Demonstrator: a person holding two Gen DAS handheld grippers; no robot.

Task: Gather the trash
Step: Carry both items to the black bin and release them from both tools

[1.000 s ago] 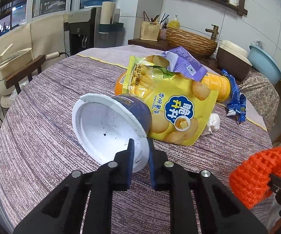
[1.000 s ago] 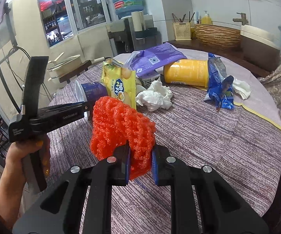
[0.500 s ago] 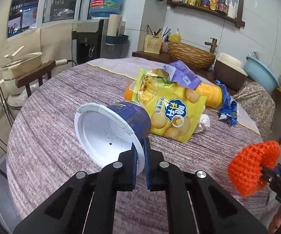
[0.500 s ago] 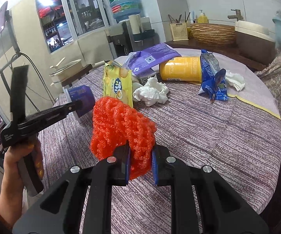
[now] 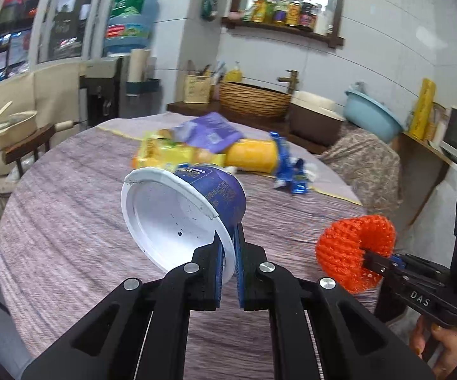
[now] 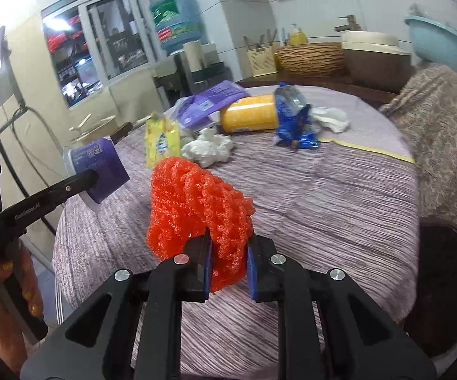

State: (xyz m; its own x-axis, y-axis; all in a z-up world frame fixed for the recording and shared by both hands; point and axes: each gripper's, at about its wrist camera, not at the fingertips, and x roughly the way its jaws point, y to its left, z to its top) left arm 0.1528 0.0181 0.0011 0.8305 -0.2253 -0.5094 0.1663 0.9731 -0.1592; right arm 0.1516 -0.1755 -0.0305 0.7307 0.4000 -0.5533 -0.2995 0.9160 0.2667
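Note:
My left gripper (image 5: 228, 247) is shut on the white rim of an empty purple paper cup (image 5: 196, 199) and holds it up over the table's near part; the cup also shows in the right wrist view (image 6: 97, 164). My right gripper (image 6: 228, 266) is shut on an orange foam net (image 6: 193, 199), held above the table's front edge; the net also shows in the left wrist view (image 5: 352, 250). More trash lies on the round table (image 6: 323, 196): a yellow chip bag (image 6: 162, 139), a purple bag (image 6: 212, 99), an orange can (image 6: 249, 117), a blue wrapper (image 6: 293, 123), crumpled tissues (image 6: 209, 148).
A dark chair (image 6: 440, 272) stands at the table's right side. Behind the table a counter holds a wicker basket (image 5: 254, 101), a brown pot (image 5: 314, 120) and a blue basin (image 5: 371, 114). A water dispenser (image 5: 127, 72) and a stool with a pan (image 5: 16, 126) stand at the left.
Both grippers have lifted and pulled back from the trash pile, each still holding its item. The cup has come up off the table and away from the yellow bag.

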